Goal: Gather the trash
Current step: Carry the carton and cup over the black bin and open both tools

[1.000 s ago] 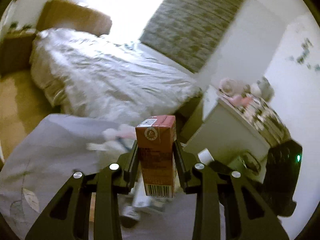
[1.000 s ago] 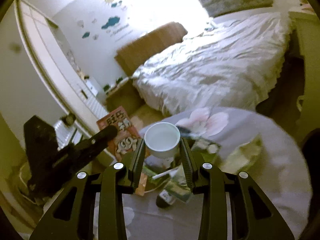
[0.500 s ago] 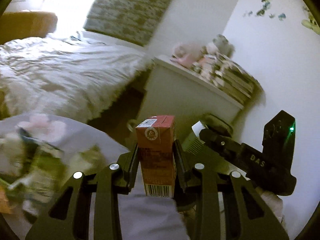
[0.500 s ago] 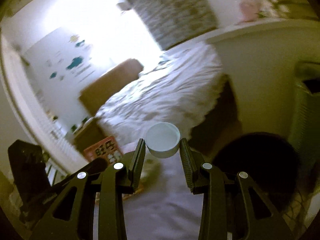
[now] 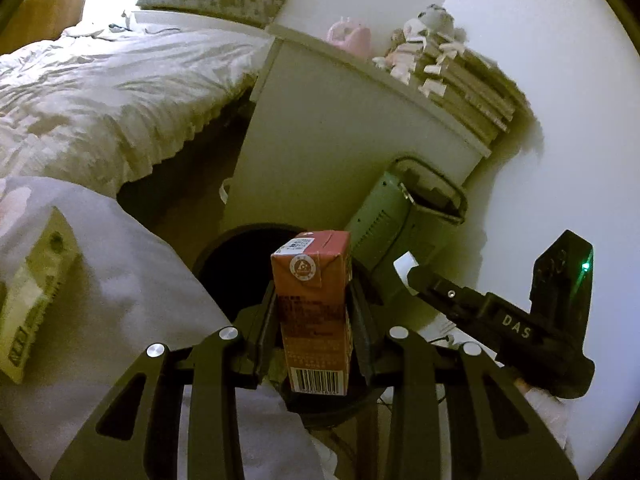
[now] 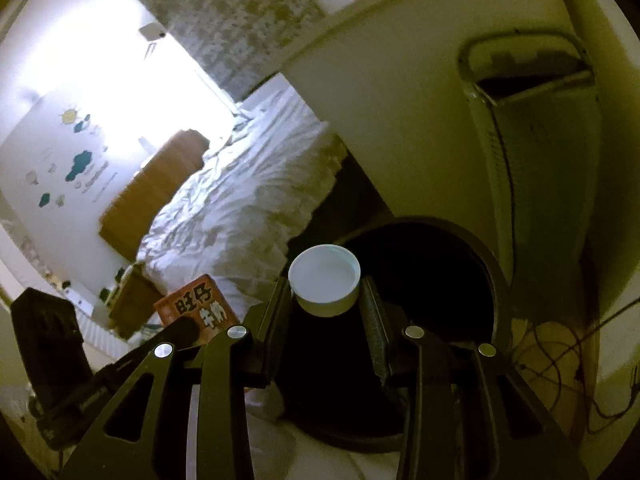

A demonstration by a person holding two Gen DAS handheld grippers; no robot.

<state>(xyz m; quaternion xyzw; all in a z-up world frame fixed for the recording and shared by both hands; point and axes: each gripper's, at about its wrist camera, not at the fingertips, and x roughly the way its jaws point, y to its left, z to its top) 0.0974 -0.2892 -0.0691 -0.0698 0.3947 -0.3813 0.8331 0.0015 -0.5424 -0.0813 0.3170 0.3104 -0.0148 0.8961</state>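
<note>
The left gripper [image 5: 314, 320] is clamped on a reddish-brown drink carton [image 5: 314, 312], which stands upright between its fingers with the barcode at the near end. Behind the carton, from about 9 to 12 o'clock of it, lies the dark round mouth of a black bin [image 5: 232, 260]. At 2 o'clock from the carton stands a pale green appliance [image 5: 384, 220] against a white cabinet [image 5: 320, 120], whose top carries stacked books [image 5: 472, 84] and soft toys. At 9 o'clock a tissue box [image 5: 36, 280] lies on a grey cloth [image 5: 132, 300], and the bed [image 5: 100, 92] fills the 10 o'clock quarter. The right gripper [image 6: 325, 308] holds a small white cup [image 6: 324, 280], its open mouth toward the camera, pinched between both fingers. The cup hangs at the 9 o'clock edge of the bin's [image 6: 440, 280] black opening. At 8 o'clock from the cup an orange snack packet [image 6: 196, 308] shows behind the other gripper's arm.
</note>
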